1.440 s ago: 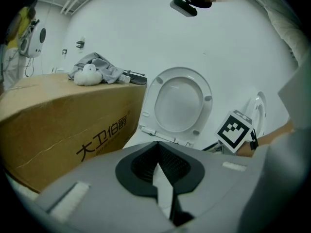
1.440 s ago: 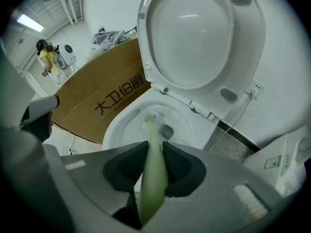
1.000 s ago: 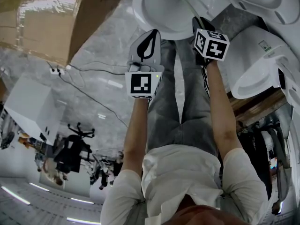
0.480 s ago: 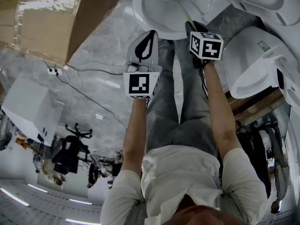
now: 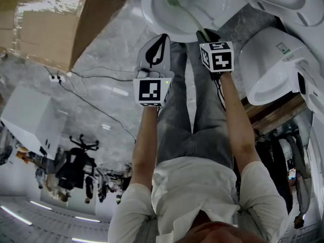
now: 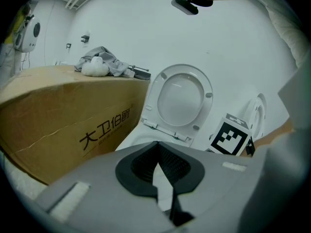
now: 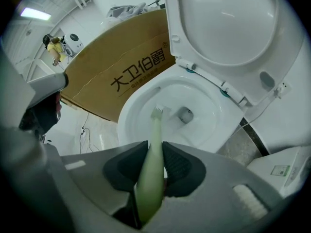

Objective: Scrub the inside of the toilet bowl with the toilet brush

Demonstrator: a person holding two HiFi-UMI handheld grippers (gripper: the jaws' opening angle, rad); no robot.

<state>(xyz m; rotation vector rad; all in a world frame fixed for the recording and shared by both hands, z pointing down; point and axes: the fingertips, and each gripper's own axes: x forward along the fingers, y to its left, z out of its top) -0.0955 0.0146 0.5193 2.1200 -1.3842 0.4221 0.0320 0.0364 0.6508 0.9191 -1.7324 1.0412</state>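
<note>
The white toilet bowl [image 5: 167, 6] lies at the top of the head view, with its lid [image 7: 228, 23] raised. My right gripper [image 7: 155, 147] is shut on the pale green toilet brush [image 7: 151, 169]. The brush handle [image 5: 191, 20] runs from that gripper [image 5: 205, 33] into the bowl. Its bristle head [image 7: 157, 112] rests on the bowl's inner wall [image 7: 141, 115], left of the drain hole [image 7: 184, 114]. My left gripper [image 5: 163, 37] hovers just short of the bowl rim, shut with nothing in it. The left gripper view shows its pads [image 6: 146, 161] meeting at the tips.
A large cardboard box [image 5: 55, 19] with printed characters stands left of the toilet. Two more white toilets [image 5: 273, 70] crowd the right side. A cable [image 5: 96, 75] trails over the grey marble floor. The person's legs [image 5: 187, 110] stand before the bowl.
My right gripper has moved left, swinging the brush head leftward inside the bowl. The left gripper has barely moved.
</note>
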